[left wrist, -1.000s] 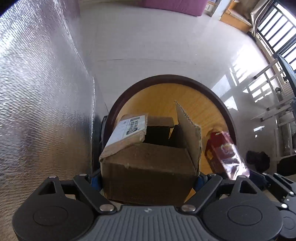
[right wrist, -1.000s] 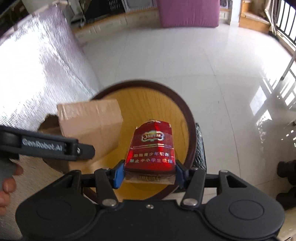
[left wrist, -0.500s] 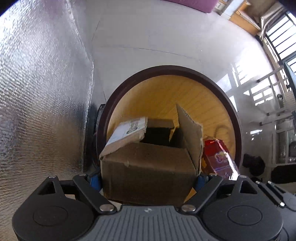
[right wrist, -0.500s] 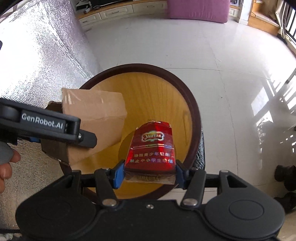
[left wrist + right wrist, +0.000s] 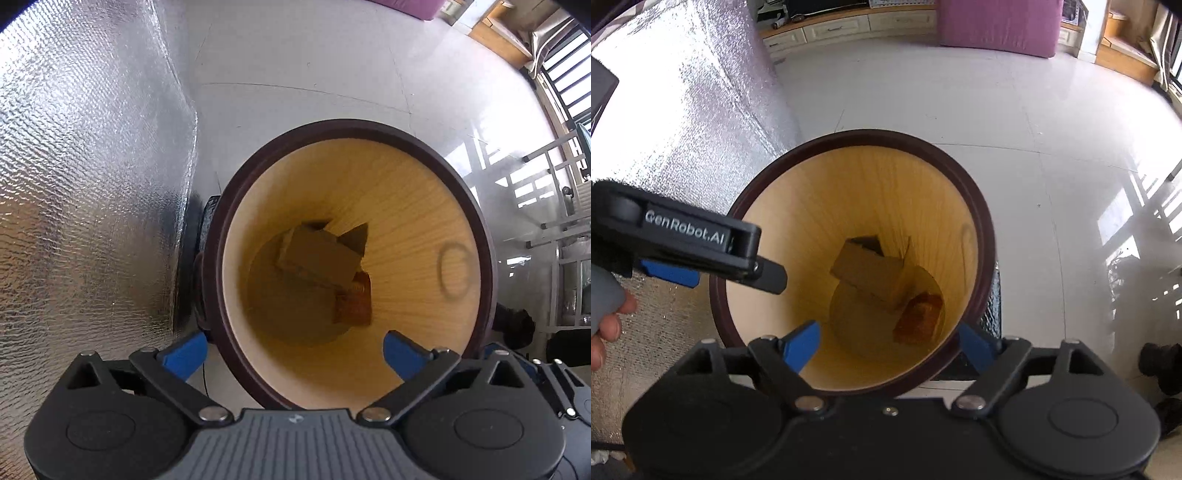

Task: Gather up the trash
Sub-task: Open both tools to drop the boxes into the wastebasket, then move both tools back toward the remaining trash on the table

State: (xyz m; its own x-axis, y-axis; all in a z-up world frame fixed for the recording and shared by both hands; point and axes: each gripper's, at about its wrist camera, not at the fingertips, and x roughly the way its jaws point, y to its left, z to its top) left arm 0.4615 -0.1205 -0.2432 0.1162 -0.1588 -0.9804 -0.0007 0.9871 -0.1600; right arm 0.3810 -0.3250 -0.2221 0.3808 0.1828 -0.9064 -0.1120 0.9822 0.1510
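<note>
**Release Over the Bin**

Both my left gripper [image 5: 293,354] and right gripper [image 5: 886,343] are opening, empty. The cardboard box [image 5: 317,260] and red cigarette pack [image 5: 918,319] lie inside the waste bin [image 5: 982,221]. Withdraw straight upward, clear of the rim.

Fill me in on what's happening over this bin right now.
A person is collecting trash with a handheld gripper in each hand, both poised over a round bin with a wood-look inside. The cardboard box and the red packet lie at the bottom of it. The left gripper and the right gripper have their jaws opening, with nothing between them. A hand shows at the edge of the right wrist view.
</note>
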